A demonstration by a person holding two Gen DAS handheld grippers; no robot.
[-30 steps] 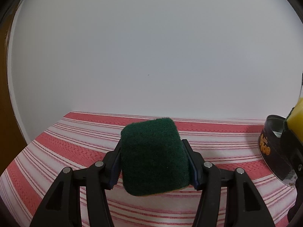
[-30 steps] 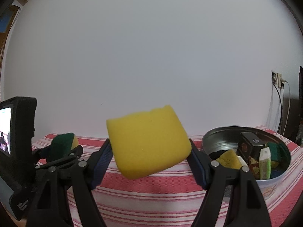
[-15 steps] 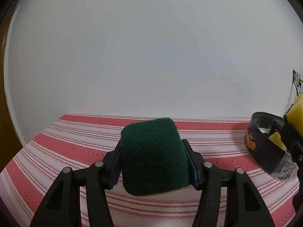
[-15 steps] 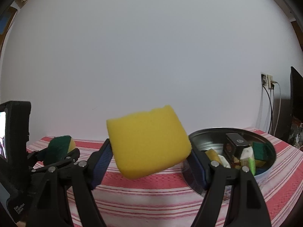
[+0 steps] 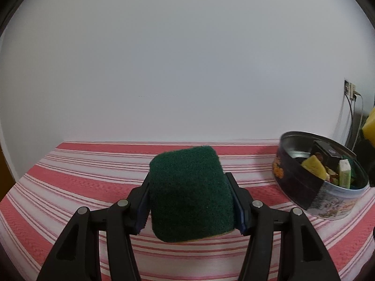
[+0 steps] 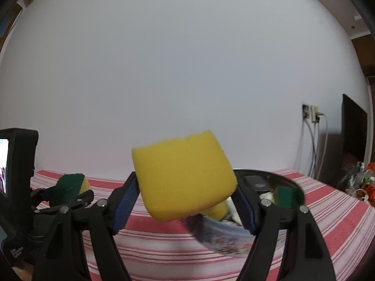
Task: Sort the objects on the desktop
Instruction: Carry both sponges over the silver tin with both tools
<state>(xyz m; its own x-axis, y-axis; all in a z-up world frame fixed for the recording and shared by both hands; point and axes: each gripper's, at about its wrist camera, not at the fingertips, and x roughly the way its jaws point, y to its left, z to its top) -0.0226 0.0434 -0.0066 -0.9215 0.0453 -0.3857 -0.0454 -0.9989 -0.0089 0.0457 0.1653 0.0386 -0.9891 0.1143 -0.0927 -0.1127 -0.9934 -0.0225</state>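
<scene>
My left gripper (image 5: 191,207) is shut on a sponge with its dark green scouring face (image 5: 191,194) up, held above the striped cloth. My right gripper (image 6: 185,201) is shut on a yellow sponge (image 6: 182,178), tilted and lifted above the table. A round metal tin (image 5: 321,201) with several small items inside stands at the right in the left wrist view. In the right wrist view the tin (image 6: 222,236) lies just behind and below the yellow sponge, partly hidden. The left gripper with its green sponge (image 6: 70,185) shows at the left there.
A red and white striped tablecloth (image 5: 70,187) covers the table, against a plain white wall. A wall socket with cables (image 6: 311,117) and a dark screen (image 6: 351,128) are at the far right. Bags and clutter (image 6: 358,182) lie beyond the table's right edge.
Both grippers have moved right toward the tin. The tin has come further into the left wrist view and slid behind the yellow sponge in the right wrist view. Both grips are unchanged.
</scene>
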